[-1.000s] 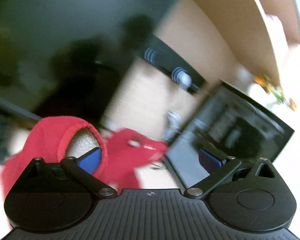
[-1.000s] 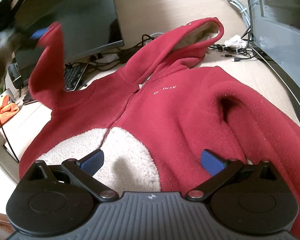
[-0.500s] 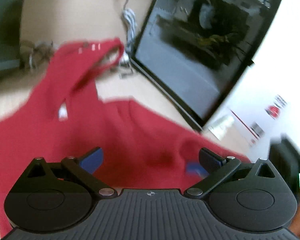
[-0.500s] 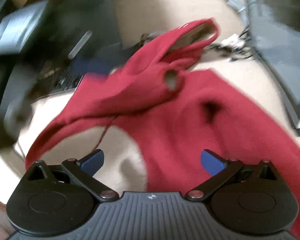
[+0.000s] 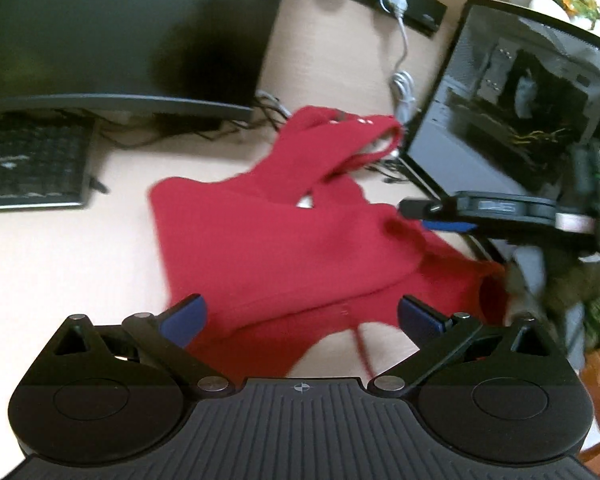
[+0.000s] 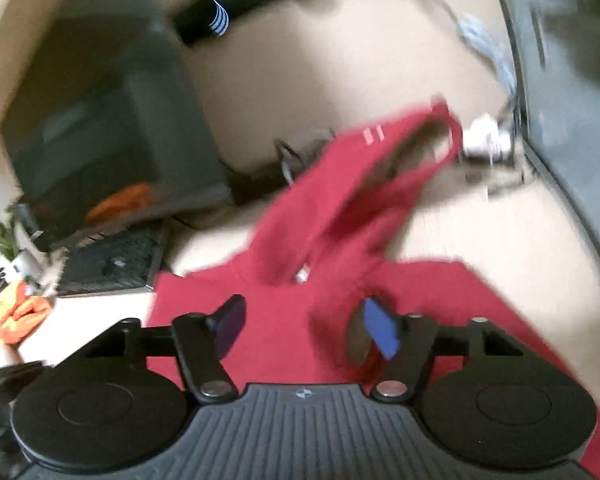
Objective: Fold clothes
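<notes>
Red hoodie [image 5: 284,240] lies on the table [image 5: 60,264] just ahead of both hand-held grippers, one side flap laid across the body, hood still sticking out the far end. So partly folded, I'd say. Left hand-held gripper [image 5: 300,316] is released, holding nothing; right hand-held gripper [image 6: 304,324] is half-spread over the fleece. No containers anywhere.

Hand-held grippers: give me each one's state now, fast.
Left hand-held gripper: open, holding nothing, above the red hoodie.
Right hand-held gripper: partly closed, hoodie fabric between its fingers; grip cannot be told.
</notes>
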Tool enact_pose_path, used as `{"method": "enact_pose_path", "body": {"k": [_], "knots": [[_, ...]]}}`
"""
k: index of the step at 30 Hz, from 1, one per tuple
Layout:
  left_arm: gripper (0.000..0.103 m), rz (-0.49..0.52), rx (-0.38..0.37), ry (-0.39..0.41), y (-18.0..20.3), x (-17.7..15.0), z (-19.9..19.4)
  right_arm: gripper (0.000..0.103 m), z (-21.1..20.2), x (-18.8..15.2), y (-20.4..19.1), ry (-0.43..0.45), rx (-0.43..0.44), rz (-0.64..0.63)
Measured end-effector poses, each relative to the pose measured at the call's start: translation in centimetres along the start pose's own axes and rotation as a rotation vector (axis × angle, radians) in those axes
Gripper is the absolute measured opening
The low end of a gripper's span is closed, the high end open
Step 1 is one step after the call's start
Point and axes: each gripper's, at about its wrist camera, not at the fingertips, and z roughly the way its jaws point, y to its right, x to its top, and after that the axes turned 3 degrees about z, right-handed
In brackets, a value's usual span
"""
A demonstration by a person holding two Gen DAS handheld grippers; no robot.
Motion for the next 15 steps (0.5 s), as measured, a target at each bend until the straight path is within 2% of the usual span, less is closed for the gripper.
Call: {"method": "enact_pose_path", "body": {"k": [1,2,3,5,10,14,15], "knots": [[0.103,0.004,0.007,0.006,-0.3,-0.4,-0.3,0.059,1.2,-0.1,0.2,-0.027,-0.018,0.012],[0.103,0.008,0.015,0.013,-0.5,-0.8,-0.6,0.046,2.0,-0.2,0.2,-0.051,-0.021,0.015],[0.103,0.012,0.022,0.019,-0.8,-1.1,-0.9,0.026,2.8,-0.2,0.1,-0.073,-0.016,0.014],[0.103,0.011,0.028,0.026,-1.2,-1.5,-1.2,0.013,3.4,0.0,-0.5,-0.083,-0.002,-0.007],[0.103,-0.014,0.025,0.031,-1.8,-1.4,-1.1,0.011,-1.1,2.8,-3.1,0.115,-0.012,-0.13],[0.103,0.014,0.023,0.021,-1.5,-1.1,0.4,0.012,0.1,1.7,-0.8,0.01,-0.11,-0.116],[0.103,0.016,0.019,0.012,-1.4,-1.1,0.8,0.015,0.4,1.0,-0.1,-0.02,-0.117,-0.1]]}}
